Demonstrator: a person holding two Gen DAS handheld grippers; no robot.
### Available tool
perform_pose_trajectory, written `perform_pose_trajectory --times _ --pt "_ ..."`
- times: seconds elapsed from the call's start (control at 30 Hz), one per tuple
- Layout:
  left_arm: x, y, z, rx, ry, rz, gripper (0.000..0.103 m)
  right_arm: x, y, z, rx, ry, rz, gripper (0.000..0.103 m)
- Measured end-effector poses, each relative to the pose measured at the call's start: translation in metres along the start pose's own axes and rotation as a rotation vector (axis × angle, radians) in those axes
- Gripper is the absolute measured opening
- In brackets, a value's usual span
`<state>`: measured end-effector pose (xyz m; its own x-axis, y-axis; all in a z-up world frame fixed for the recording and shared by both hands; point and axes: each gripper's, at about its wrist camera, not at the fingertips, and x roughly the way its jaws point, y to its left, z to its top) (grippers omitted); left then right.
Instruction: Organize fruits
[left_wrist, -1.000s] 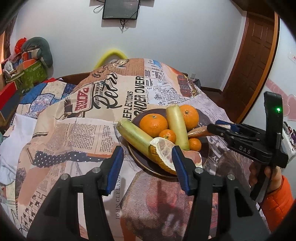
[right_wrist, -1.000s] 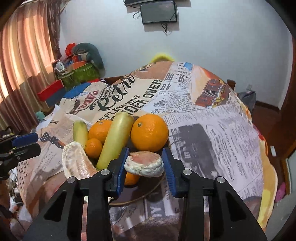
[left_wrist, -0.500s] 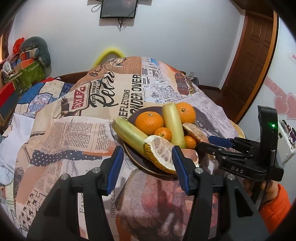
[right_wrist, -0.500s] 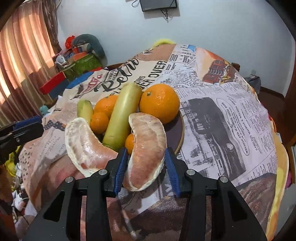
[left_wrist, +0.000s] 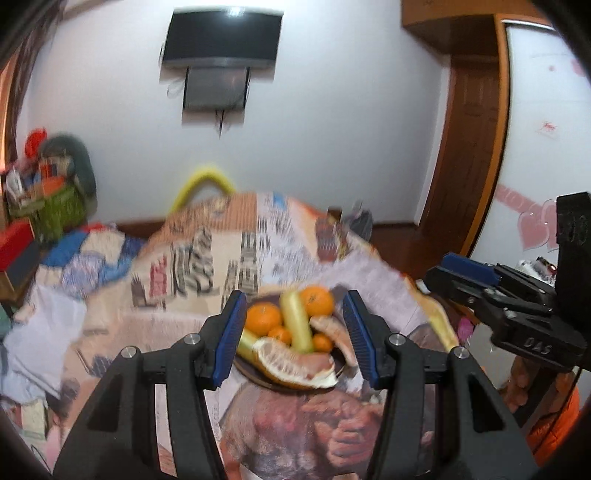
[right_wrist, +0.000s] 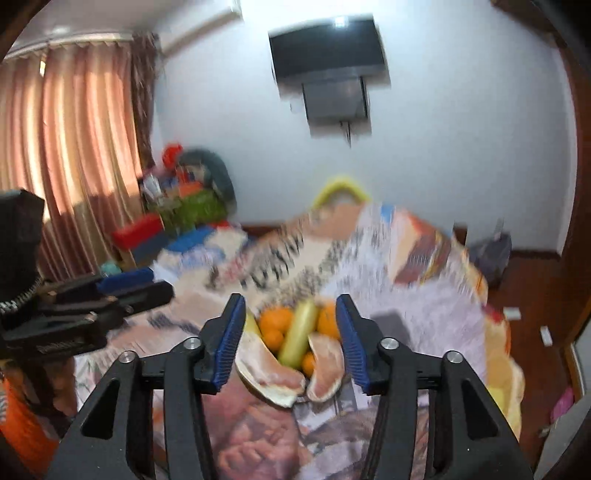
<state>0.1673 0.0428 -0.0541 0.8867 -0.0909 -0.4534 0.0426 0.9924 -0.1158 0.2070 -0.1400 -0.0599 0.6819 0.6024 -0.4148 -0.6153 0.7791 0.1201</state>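
Orange round fruits (left_wrist: 263, 318), long pale-green pieces (left_wrist: 295, 320), dark plate (left_wrist: 255, 373), blurred.

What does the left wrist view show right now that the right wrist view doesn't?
Only the left wrist view shows the wooden door and pink heart decorations. Only the right wrist view shows the curtains. Both share the plate of oranges, pale green fruits and peeled pomelo pieces on the newspaper-print cloth, the wall television, and both grippers, left gripper and right gripper, open and empty.
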Motion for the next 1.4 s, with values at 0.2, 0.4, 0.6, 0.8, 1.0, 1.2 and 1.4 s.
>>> perform_pose_trajectory --times 0.2,0.4,0.6,0.8,1.0,1.2,1.4 --pt "-0.067 -0.024 0.015 0.053 -0.154 -0.005 0.061 -0.056 0.024 0.016 -0.006 -0.158 -0.023 0.053" --pt "-0.109 -0.034 0.015 0.071 -0.245 0.005 0.077 -0.084 0.039 0.014 0.000 -0.242 -0.066 0.079" --pt "-0.126 -0.035 0.008 0.064 -0.282 0.028 0.097 -0.094 0.043 0.007 0.014 -0.284 -0.125 0.103" --pt "-0.129 -0.033 0.004 0.052 -0.280 0.033 0.101 -0.101 0.047 0.004 0.014 -0.296 -0.159 0.103" --pt "-0.130 -0.031 0.003 0.043 -0.281 0.035 0.102 -0.104 0.050 0.003 0.007 -0.298 -0.166 0.103" --pt "-0.130 -0.032 0.002 0.040 -0.281 0.038 0.103 -0.105 0.052 0.002 -0.008 -0.300 -0.171 0.103" --pt "-0.129 -0.031 0.001 0.044 -0.279 0.036 0.103 -0.106 0.053 0.000 -0.009 -0.300 -0.172 0.103"
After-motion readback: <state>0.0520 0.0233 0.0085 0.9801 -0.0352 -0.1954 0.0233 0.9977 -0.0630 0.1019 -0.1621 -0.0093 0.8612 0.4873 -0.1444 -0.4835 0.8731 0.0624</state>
